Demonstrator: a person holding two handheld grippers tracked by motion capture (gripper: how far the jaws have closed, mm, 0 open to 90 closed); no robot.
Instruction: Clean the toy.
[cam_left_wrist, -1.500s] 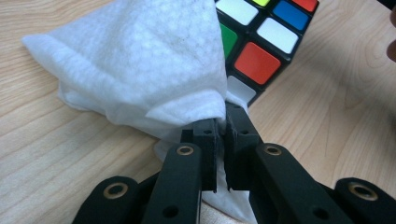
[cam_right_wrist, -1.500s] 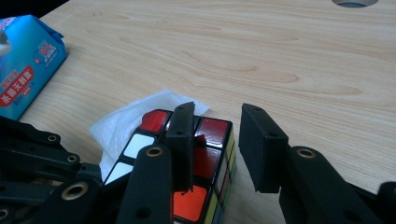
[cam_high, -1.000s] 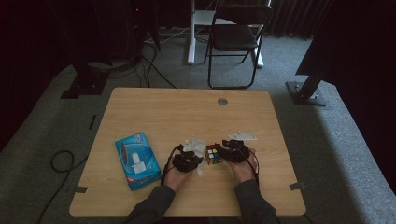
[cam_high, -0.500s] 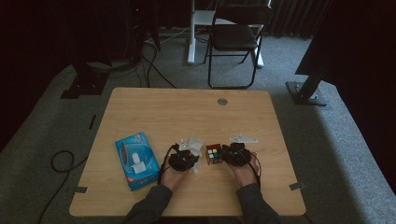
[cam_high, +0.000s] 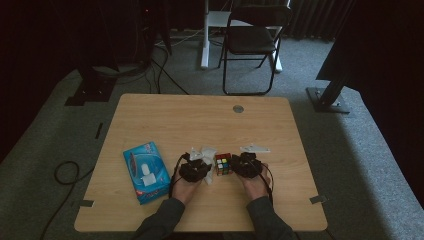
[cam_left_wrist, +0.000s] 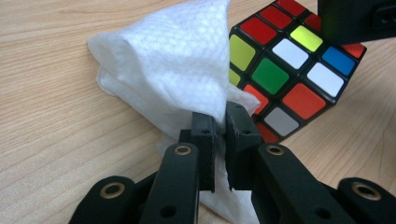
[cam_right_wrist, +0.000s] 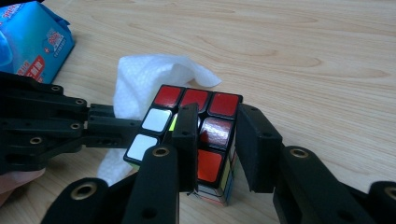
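A Rubik's cube (cam_high: 223, 163) stands on the wooden table (cam_high: 200, 120) between the person's two hands. My right gripper (cam_high: 236, 165) reaches in from its right. In the right gripper view its jaws (cam_right_wrist: 217, 116) are shut on the cube (cam_right_wrist: 196, 98), clamping the near corner column under the red top face. My left gripper (cam_high: 206, 169) sits just left of the cube and is shut on a crumpled white tissue (cam_high: 206, 151). In the left gripper view the tissue (cam_left_wrist: 173, 70) bulges up from the pinched jaws (cam_left_wrist: 222, 116) and leans against the cube (cam_left_wrist: 280, 79).
A blue tissue pack (cam_high: 146, 170) lies on the table left of the hands, with its corner in the right gripper view (cam_right_wrist: 32, 42). A small round grommet (cam_high: 238, 108) sits near the far edge. A folding chair (cam_high: 252, 40) stands behind the table.
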